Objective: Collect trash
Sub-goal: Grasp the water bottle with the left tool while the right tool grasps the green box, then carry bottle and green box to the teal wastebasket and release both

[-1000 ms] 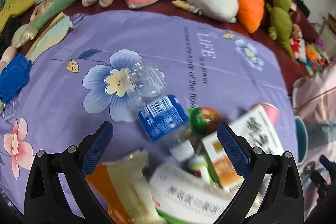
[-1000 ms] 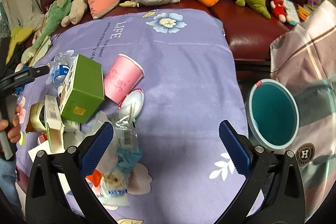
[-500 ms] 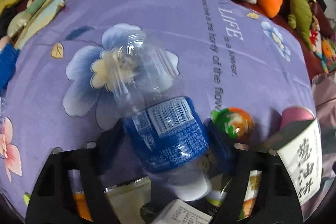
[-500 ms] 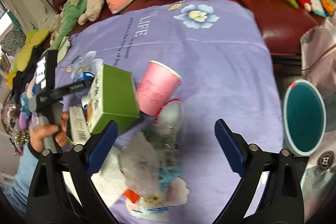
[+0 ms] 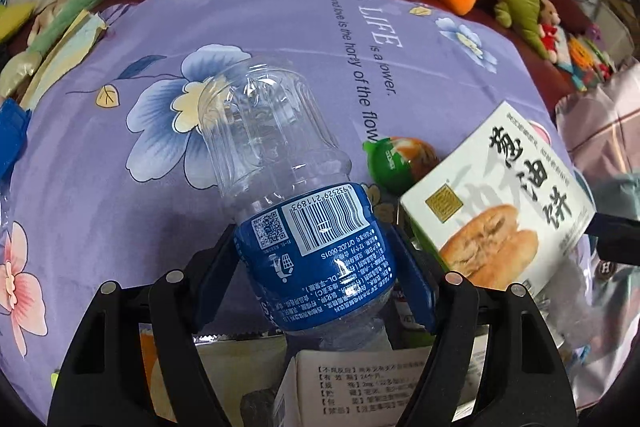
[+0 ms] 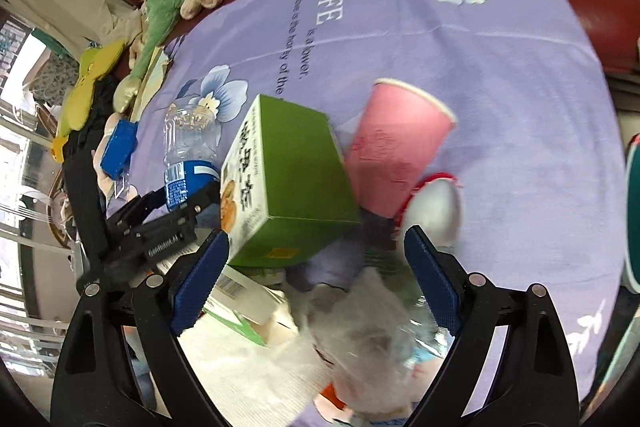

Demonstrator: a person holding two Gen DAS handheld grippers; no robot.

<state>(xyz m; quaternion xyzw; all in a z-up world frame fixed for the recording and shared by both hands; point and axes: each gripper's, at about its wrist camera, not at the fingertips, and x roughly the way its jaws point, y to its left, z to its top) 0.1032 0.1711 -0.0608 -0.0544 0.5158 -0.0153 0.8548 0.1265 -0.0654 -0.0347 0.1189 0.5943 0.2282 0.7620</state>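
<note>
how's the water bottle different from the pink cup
The water bottle is clear plastic with a blue label; the pink cup is opaque paper. The bottle sits between the left gripper pads; the cup lies untouched beside the green box. Both lie on their sides.

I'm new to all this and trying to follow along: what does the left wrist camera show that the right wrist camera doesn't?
Only the left wrist view shows the small green-and-orange ball and the bottle's barcode up close. Only the right wrist view shows the pink paper cup, the crumpled clear plastic between the open right gripper, and the left gripper from outside. Both show the plastic bottle the left gripper clamps, the pastry box and the purple cloth.
</note>
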